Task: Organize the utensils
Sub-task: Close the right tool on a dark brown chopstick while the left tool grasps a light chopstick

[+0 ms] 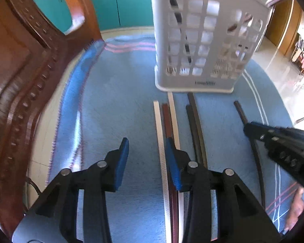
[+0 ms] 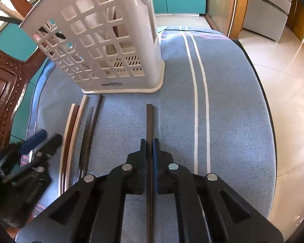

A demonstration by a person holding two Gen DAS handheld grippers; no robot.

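Two claws tilted downward, right claw point(image 2: 149, 141) clamping dark chopstick point(image 2: 149, 119)

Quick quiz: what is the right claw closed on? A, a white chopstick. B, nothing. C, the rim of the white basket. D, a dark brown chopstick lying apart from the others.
D: the right claw is shut on the lone dark brown chopstick, which lies apart from the others on the blue cloth.

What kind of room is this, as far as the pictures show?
Probably a home dining or kitchen area. A white utensil basket and several chopsticks lie on a blue cloth over a table, beside a carved wooden chair, with teal cabinets and a glossy tiled floor behind.
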